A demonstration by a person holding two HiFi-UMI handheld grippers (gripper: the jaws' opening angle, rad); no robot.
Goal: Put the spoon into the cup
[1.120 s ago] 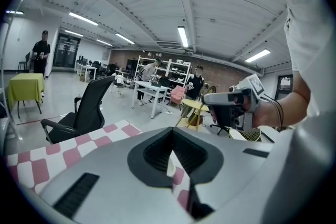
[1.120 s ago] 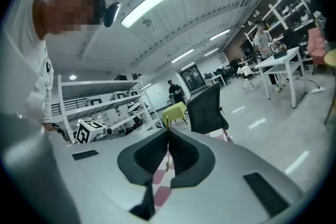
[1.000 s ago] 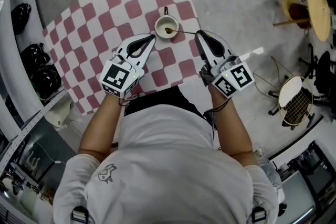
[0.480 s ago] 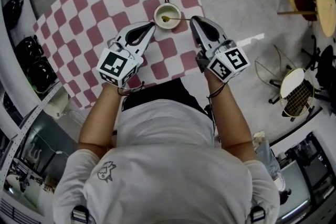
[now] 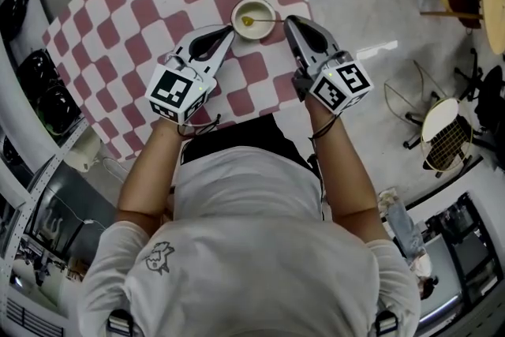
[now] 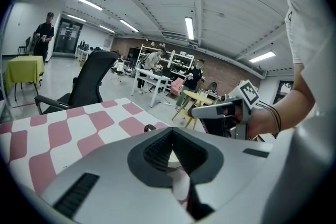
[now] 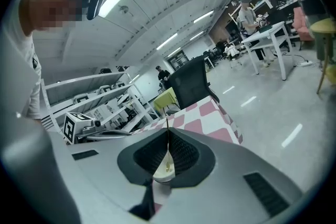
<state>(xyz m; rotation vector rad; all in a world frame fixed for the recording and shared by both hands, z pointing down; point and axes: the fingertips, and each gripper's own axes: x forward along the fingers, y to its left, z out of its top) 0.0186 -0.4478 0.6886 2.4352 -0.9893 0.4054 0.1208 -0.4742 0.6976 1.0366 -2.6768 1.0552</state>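
Recorded at the placing step: spoon [image 5: 248, 21] with bowl inside cup [image 5: 237, 11] on checked table [image 5: 142, 20], handle end clamped in right tongs [image 5: 287, 20]. Left tongs [image 5: 230, 32] pressed together on nothing, just beside cup. Judged next: parting right tongs to release the handle, then withdrawing without tipping cup.

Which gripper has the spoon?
The right gripper: its jaws pinch the spoon by the handle, bowl in the cup. The left gripper is shut on nothing.
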